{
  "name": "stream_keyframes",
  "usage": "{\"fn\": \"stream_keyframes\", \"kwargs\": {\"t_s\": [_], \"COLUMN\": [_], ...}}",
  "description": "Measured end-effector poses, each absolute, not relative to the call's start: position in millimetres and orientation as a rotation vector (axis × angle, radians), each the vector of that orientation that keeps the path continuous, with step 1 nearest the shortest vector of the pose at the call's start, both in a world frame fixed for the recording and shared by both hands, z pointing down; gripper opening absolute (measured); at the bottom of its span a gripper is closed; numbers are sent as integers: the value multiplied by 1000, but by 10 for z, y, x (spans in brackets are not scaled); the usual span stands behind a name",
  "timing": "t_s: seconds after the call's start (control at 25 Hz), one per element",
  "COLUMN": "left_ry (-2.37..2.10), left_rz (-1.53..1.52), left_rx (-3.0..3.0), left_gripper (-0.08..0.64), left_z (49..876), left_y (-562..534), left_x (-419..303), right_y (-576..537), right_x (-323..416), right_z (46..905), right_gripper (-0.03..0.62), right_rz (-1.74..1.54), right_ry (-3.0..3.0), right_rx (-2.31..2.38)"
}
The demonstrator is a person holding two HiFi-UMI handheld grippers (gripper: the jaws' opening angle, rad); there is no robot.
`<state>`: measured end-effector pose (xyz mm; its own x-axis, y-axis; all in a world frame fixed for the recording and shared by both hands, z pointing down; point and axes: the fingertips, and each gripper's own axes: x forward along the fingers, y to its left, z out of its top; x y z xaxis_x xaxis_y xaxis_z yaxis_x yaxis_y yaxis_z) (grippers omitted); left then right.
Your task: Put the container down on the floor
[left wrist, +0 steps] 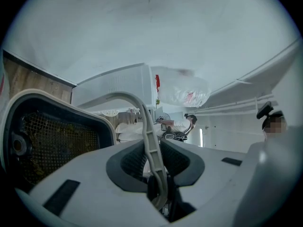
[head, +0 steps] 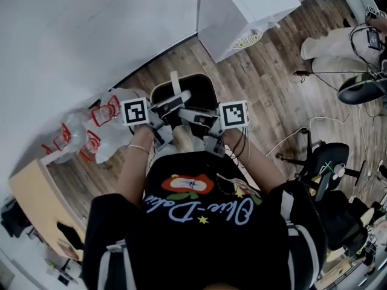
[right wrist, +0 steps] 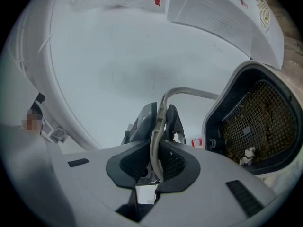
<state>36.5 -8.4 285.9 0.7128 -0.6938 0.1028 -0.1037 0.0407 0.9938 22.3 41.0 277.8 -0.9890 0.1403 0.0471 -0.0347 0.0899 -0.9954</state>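
Wood floor (head: 266, 89) meets a white wall (head: 72, 35); the container (head: 202, 92) is in front of the person, carried by its handle (left wrist: 150, 141); the left gripper (left wrist: 155, 174) and right gripper (right wrist: 156, 167) both pinch that handle; the container's base is hidden behind the arms.

matt black plastic container (head: 202, 84) with a dark wire-mesh liner (right wrist: 258, 122), smooth beige plastic handle (left wrist: 150, 142), wood-grain plank floor (head: 266, 83), crinkled glossy plastic bags (head: 100, 125).

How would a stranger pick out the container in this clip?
Start at the wood floor beside the white wall, directly ahead of the person. The container hangs there by a pale handle pinched in the left gripper and right gripper. Unlike the white appliance nearby, it is dark-rimmed with a dirty mesh inside.
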Motion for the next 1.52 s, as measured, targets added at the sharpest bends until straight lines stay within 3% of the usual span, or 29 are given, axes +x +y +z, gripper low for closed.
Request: {"fn": "stream_keyframes", "kwargs": {"t_s": [0.76,1.52], "left_ry": [-782,-688], "left_rz": [-673,-503], "left_rx": [1415,1318], "left_gripper": [74,66], "left_z": [3112,3990], "left_y": [-363,-655], "left_x": [153,36], "right_y": [271,-46], "right_x": [280,113], "right_z": [2994,3884], "right_gripper": [48,63], "right_rz": [2045,2001], "right_ry": [-2134,-2118], "right_rx": [-186,21]}}
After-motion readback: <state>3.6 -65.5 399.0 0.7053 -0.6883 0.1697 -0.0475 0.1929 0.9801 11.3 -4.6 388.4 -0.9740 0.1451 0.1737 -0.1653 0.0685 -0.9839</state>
